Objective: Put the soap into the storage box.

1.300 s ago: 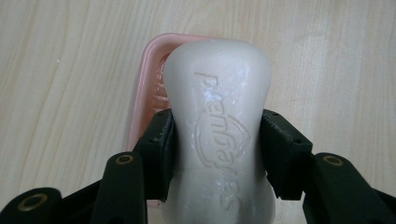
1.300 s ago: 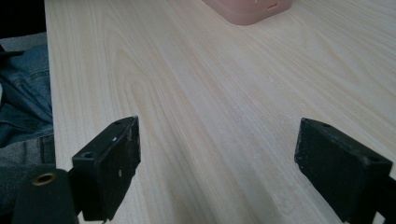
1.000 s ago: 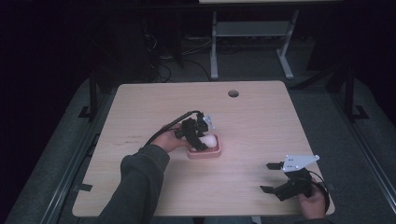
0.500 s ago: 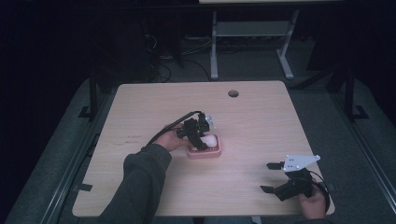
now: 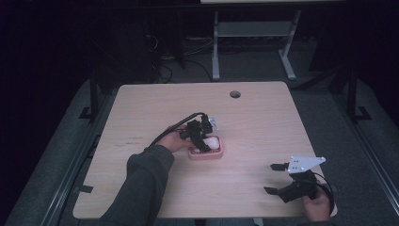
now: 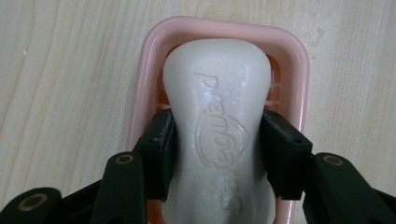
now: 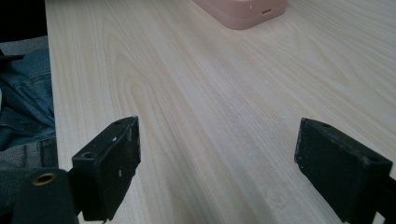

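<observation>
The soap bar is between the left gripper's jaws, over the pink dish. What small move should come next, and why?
Probably lift straight up a little. The left gripper is shut on the soap bar, both pads pressing its sides, and the bar sits inside the pink dish, so rising clears the rim.

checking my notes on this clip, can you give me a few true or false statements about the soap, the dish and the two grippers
1. The left gripper is clamped on the white soap bar. True.
2. The soap bar lies on bare wood beside the dish. False: it sits in the pink soap dish.
3. The right gripper holds the dish. False: its jaws stand wide apart over the table, with nothing between them.
4. In the high view the right gripper is near the table's front right corner, apart from the dish. True.
5. The soap bar is smooth and unmarked. False: raised lettering is stamped into its top.
</observation>
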`<state>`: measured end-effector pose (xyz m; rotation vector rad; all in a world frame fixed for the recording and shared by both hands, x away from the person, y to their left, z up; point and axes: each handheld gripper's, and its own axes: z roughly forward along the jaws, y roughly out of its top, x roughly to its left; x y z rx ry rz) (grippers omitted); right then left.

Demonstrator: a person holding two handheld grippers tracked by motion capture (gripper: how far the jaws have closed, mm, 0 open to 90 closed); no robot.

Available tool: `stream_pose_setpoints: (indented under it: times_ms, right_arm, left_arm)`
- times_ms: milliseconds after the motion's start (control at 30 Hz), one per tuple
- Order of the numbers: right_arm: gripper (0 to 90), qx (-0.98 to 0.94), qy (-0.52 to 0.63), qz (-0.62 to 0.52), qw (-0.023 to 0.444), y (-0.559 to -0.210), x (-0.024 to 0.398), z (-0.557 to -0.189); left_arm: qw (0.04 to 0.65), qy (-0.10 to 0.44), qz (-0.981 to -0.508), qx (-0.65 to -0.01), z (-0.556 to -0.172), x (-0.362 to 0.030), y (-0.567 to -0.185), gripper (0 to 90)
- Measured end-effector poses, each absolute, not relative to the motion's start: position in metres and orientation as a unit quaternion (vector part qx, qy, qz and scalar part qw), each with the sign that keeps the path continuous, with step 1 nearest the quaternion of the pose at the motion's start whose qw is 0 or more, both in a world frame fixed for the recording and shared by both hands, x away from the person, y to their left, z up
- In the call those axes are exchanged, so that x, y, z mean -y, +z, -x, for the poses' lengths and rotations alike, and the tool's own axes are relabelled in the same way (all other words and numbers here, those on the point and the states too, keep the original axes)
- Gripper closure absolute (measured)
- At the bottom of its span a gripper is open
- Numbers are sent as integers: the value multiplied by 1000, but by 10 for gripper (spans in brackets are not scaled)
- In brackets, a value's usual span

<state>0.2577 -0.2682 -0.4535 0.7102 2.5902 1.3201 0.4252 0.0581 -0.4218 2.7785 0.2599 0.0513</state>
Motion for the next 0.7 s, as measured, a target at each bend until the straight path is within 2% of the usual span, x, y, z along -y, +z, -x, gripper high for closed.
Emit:
stream_pose_setpoints:
  times_ms: [467, 700]
  right_arm:
    - [140, -864, 439, -237, 73, -454, 267, -258]
    - [140, -867, 434, -236, 69, -455, 265, -259]
  left_arm:
    - [173, 28, -980, -93, -423, -59, -421, 485]
    - [186, 33, -977, -101, -421, -64, -416, 424]
